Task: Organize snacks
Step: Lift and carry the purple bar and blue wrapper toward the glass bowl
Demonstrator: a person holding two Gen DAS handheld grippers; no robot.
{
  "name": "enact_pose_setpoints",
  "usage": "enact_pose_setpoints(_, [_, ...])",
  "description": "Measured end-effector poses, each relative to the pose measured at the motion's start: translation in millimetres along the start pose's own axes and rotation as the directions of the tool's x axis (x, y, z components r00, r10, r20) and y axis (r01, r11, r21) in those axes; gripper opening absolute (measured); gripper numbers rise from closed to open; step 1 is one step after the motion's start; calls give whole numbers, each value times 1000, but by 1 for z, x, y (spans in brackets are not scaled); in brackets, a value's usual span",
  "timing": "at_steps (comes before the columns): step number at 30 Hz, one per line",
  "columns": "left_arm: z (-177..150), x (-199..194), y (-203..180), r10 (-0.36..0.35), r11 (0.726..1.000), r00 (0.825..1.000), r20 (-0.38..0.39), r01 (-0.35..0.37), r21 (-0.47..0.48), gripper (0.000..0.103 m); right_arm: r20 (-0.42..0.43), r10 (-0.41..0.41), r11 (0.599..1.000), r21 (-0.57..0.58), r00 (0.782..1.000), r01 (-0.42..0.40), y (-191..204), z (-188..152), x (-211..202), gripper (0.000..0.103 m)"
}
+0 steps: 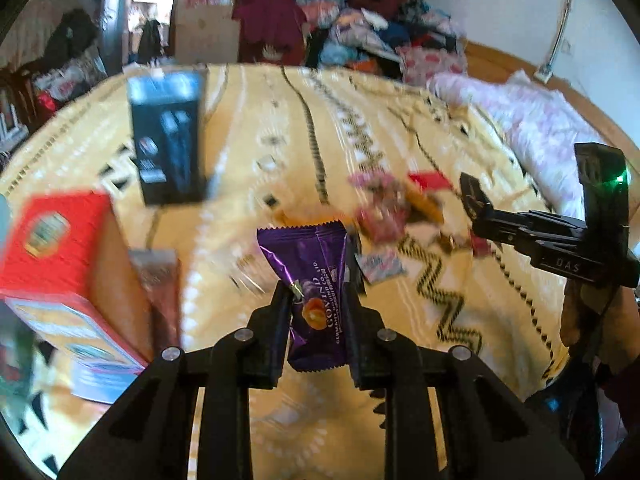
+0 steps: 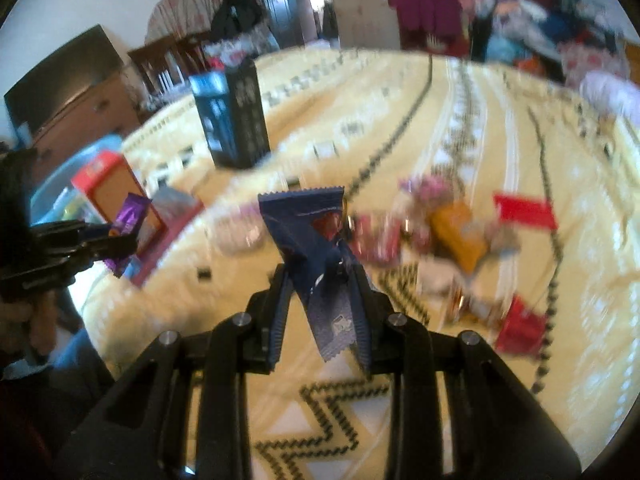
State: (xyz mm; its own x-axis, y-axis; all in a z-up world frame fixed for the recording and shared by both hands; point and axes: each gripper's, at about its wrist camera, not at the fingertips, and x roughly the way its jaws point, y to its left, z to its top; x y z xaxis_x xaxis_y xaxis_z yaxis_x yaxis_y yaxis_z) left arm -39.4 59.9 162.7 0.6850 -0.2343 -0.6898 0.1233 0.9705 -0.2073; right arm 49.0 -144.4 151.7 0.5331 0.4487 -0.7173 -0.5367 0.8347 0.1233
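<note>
Snacks are what I am sorting, and I have one in each tool; my left gripper (image 1: 316,300) is clenched on a purple packet (image 1: 310,276), pinched across its lower middle so the crimped top edge stands free above the fingers; my right gripper (image 2: 320,292) is clamped on a dark blue packet (image 2: 316,248), gripped at a twisted waist with a loose tail hanging below; both packets are lifted clear of the yellow blanket (image 1: 440,128); the rest of the loose sweets (image 1: 396,212) lie in a small heap on the blanket to the right and a little farther off, red, pink and orange wrappers touching one another; to the left stands a red box (image 1: 60,248), near me, with a black box (image 1: 168,136) upright beyond it; I judge these packets to be very light, thin and crinkly, the foil slippery and quick to fold, so a pinch across the filled middle holds better than one on the flat crimped end, which would slide out; the blue one, caught where it is twisted, may turn or slip in my grasp; too hard a squeeze could crush whatever is inside; which container the packets belong in I cannot tell from here.
</note>
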Motion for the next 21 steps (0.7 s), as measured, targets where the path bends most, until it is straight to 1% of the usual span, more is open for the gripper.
enact_pose_setpoints(4, [19,-36,13,25,1000,995,94,-24,-12,24,76,-11,999,-45,997,14,21,24,-17,30])
enact_pose_setpoints(6, [30,-59,27,42,999,988,150,-37,-31,24,110,-3,997,-72,994,11,36,39,-23,30])
enact_pose_setpoints(9, [43,-89,52,90,995,975,204,-80,-58,24,160,35,994,-112,987,-17,66,65,-27,30])
enact_pose_setpoints(10, [45,-96,59,107,993,971,213,-95,-66,24,180,66,991,-126,981,-43,81,78,-28,30])
enact_pose_setpoints(13, [52,-125,99,192,978,951,241,-167,-123,24,213,138,982,-159,967,-105,116,106,-24,30])
enact_pose_setpoints(15, [52,-147,133,257,961,931,258,-219,-165,24,223,213,965,-201,951,-169,154,129,-19,30])
enact_pose_setpoints(16, [52,-157,146,284,953,923,261,-241,-185,24,221,244,956,-220,944,-196,171,137,-15,30])
enact_pose_setpoints(17, [51,-171,168,319,939,911,261,-267,-215,24,218,270,947,-238,938,-217,186,143,-11,30])
enact_pose_setpoints(18, [51,-178,181,335,932,907,256,-280,-230,24,212,294,937,-258,932,-237,202,150,-8,30])
enact_pose_setpoints(19, [51,-186,196,358,922,899,253,-298,-247,24,204,319,925,-280,926,-258,220,157,-3,30])
enact_pose_setpoints(21, [50,-204,232,416,894,878,236,-347,-284,24,175,371,901,-306,912,-308,252,172,10,30])
